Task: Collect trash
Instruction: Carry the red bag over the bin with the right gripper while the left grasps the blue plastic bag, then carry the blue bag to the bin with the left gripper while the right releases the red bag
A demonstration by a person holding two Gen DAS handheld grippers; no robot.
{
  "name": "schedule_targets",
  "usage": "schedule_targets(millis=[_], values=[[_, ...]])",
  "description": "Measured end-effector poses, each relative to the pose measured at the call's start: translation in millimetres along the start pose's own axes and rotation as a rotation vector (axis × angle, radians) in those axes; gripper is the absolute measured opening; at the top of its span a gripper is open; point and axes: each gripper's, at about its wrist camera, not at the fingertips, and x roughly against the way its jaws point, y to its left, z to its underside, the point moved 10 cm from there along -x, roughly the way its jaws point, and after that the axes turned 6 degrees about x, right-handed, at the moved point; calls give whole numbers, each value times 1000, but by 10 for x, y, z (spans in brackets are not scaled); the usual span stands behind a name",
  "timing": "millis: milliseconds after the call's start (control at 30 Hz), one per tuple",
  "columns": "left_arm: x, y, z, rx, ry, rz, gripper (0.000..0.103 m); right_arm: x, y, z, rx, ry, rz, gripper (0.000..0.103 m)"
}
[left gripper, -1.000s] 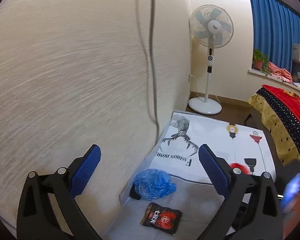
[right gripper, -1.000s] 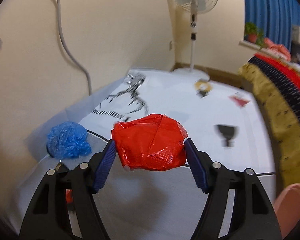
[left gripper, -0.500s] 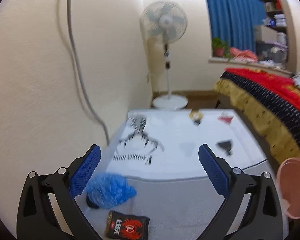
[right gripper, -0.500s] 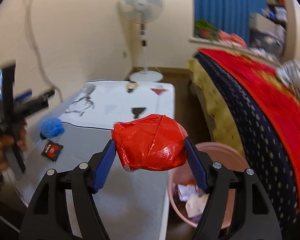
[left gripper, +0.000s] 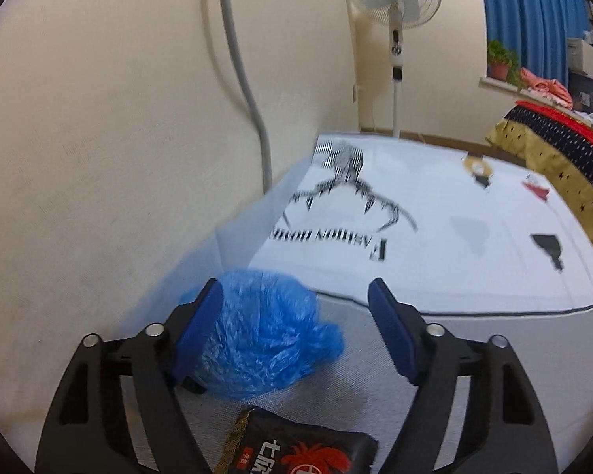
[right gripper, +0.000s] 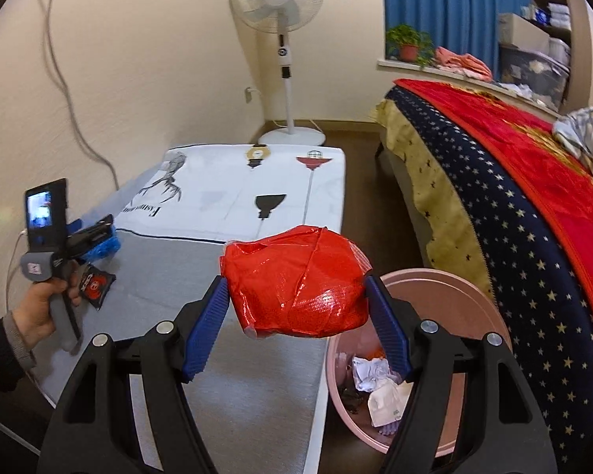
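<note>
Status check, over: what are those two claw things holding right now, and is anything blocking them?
Right gripper clamped on red wrapper ball, beside pink bin. Left gripper closing around blue bag wad, right pad clear. Nothing blocking.

The white printed cloth [left gripper: 435,237] reads "FASHION HOME", upside down; the black packet's [left gripper: 308,450] characters are illegible.

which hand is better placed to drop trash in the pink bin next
Right. The right gripper already clamps the red wad, beside the pink bin. The left gripper, jaws just closing, only straddles the blue wad on the table, far from it.
</note>
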Motion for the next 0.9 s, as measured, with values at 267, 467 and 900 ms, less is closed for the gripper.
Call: schedule_targets(millis=[267,467,900], values=[[-228,60,147,4,85,-12,54,-63,34,36,-3,18,-9,70],[-296,68,189,26,117,16,2,-59,46,37,4,16,-10,70],[945,-280,-551,93,-87,368,0,153,-60,-81,-11,-43,-18,70]])
